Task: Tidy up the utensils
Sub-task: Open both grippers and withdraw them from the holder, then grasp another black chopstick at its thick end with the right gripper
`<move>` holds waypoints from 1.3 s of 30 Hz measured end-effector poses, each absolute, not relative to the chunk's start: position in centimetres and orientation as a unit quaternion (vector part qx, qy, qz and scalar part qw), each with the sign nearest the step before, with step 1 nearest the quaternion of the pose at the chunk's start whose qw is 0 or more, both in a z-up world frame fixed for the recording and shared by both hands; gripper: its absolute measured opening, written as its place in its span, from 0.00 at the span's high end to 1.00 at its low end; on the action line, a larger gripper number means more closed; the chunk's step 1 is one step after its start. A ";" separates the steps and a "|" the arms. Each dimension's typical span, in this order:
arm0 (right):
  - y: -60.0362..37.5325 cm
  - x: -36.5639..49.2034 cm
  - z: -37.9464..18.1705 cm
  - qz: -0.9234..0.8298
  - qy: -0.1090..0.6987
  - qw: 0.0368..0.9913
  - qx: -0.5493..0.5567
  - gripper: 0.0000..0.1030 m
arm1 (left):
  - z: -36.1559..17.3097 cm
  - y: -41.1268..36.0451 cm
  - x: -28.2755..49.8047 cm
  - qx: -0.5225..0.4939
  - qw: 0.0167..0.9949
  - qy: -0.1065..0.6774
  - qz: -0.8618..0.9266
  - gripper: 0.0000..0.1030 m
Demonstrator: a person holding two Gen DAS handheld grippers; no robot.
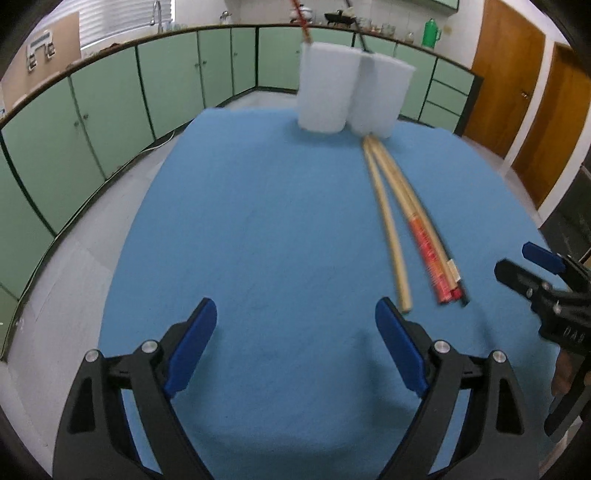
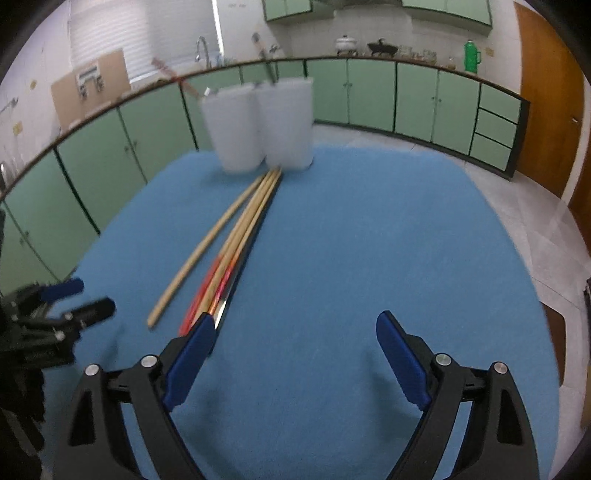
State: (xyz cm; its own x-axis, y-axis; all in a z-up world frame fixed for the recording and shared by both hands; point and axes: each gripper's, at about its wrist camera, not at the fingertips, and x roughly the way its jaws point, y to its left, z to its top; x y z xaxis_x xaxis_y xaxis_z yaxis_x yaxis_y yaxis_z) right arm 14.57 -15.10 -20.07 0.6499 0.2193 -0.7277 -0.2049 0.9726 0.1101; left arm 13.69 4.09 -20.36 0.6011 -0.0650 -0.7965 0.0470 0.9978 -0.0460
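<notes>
Several chopsticks lie on the blue cloth-covered table (image 1: 258, 221): a lone bamboo stick (image 1: 388, 229) and a bundle of bamboo, red and dark sticks (image 1: 430, 243), their far tips against two white holder cups (image 1: 351, 88). A red stick (image 1: 304, 22) stands in the left cup. My left gripper (image 1: 295, 314) is open over bare cloth, left of the sticks. My right gripper (image 2: 295, 319) is also open, and its left pad (image 2: 195, 354) sits over the near ends of the bundle (image 2: 236, 243). Nothing is between either pair of jaws. Each gripper shows at the edge of the other's view.
Green cabinets (image 1: 110, 110) run along the back under a counter with a sink tap, pots and a green thermos (image 2: 471, 55). Wooden doors (image 1: 509, 81) stand at the right. Tiled floor surrounds the table, whose right edge shows in the right wrist view.
</notes>
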 end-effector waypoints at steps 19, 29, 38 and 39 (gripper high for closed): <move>-14.3 14.6 -20.9 0.078 0.437 0.896 -0.021 0.28 | -20.7 4.9 13.0 -0.013 0.892 0.452 -0.020 0.17; -13.3 14.4 -20.8 0.119 0.427 0.896 -0.002 0.73 | -20.6 4.0 12.6 -0.011 0.891 0.454 -0.029 0.17; -14.1 14.1 -20.8 0.111 0.427 0.897 -0.008 0.94 | -20.6 2.3 12.8 -0.015 0.889 0.455 -0.043 0.17; -14.6 14.0 -20.8 0.108 0.428 0.897 -0.004 0.94 | -20.6 1.8 12.9 -0.016 0.889 0.455 -0.049 0.18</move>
